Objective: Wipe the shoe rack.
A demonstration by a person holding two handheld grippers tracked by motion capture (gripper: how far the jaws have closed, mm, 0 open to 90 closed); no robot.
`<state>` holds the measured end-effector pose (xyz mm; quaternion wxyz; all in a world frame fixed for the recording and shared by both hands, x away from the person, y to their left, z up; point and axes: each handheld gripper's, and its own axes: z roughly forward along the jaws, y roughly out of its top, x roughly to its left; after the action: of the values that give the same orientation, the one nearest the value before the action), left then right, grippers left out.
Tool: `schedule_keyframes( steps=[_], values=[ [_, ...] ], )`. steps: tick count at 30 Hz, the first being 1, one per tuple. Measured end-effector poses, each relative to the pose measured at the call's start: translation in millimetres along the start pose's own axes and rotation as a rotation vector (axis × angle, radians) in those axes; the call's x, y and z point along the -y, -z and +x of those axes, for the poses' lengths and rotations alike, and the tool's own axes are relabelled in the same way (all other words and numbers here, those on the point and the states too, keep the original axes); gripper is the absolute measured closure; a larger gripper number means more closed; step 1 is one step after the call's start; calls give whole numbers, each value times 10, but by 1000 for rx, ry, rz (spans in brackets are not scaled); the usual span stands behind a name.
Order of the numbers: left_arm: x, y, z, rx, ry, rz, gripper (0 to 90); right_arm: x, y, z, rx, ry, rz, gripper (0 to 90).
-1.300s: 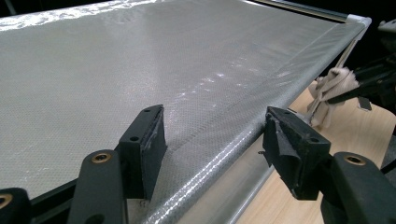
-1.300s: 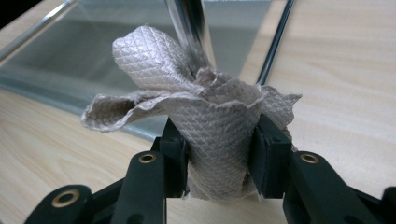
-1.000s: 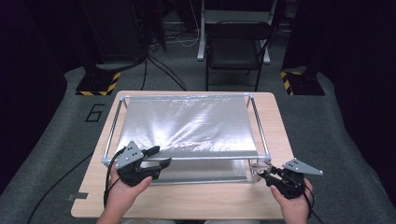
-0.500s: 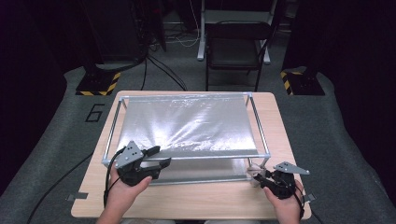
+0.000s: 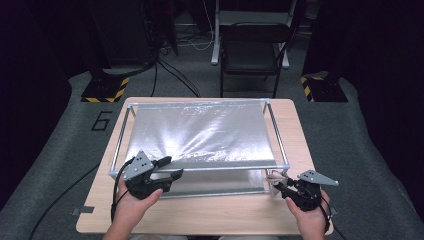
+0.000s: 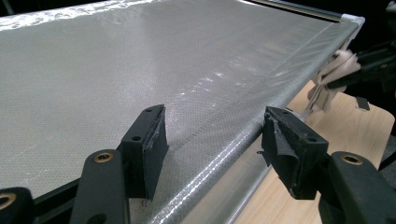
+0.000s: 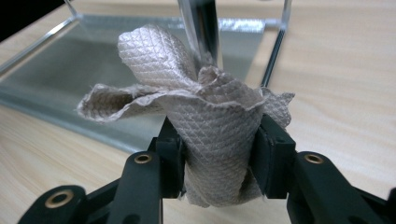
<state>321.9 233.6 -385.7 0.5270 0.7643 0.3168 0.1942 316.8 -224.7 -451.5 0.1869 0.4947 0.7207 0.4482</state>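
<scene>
Right gripper (image 5: 279, 187) clamped on a cloth (image 7: 205, 126), touching the rack's (image 5: 200, 169) near-right leg; left gripper (image 5: 167, 167) spread wide astride the front rail.

Beige diamond-quilted cloth (image 7: 212, 135), silvery dotted mesh sheet (image 6: 140, 70), black tongs (image 7: 217, 154)

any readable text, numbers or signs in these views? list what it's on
"6" – dark numeral on the grey floor mat, left of the table.
Yellow-black hazard stripes, no words – floor bases.
No readable text on either hand-held gripper, the frame or the cloth.
</scene>
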Motion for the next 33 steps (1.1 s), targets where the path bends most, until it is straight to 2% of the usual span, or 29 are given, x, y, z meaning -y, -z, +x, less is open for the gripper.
schedule_keyframes(
  steps=[4, 8, 13, 16, 19, 25, 26, 28, 30, 33],
  values=[
    [0, 0, 0, 0, 0, 0, 403, -90, 92, 23, -4, 13, -30, 590],
    [-1, -2, 0, 0, -1, -1, 403, -108, 109, 29, -5, 17, -34, 596],
    [0, -2, 0, -1, 0, -1, 404, -25, 13, 11, 0, 1, -9, 585],
    [-4, -1, -1, -1, -2, 1, 403, 57, -101, -15, 9, -10, 19, 519],
    [-4, -1, -1, -1, 2, 1, 404, 90, -151, -26, 13, -12, 33, 508],
    [-6, -1, 4, -1, 0, 3, 406, 105, -250, -56, 13, -20, 32, 491],
    [-7, -1, 4, -2, -1, 3, 406, 100, -273, -52, 2, -19, 37, 556],
    [-11, 1, 2, -3, -2, 6, 406, 99, -281, -44, 4, -21, 37, 567],
    [-18, 7, -8, -5, -2, 8, 405, 95, -291, -35, 15, 10, 42, 614],
    [-28, 26, -14, -1, 0, 8, 406, 89, -283, -24, 22, 13, 50, 646]
  ],
)
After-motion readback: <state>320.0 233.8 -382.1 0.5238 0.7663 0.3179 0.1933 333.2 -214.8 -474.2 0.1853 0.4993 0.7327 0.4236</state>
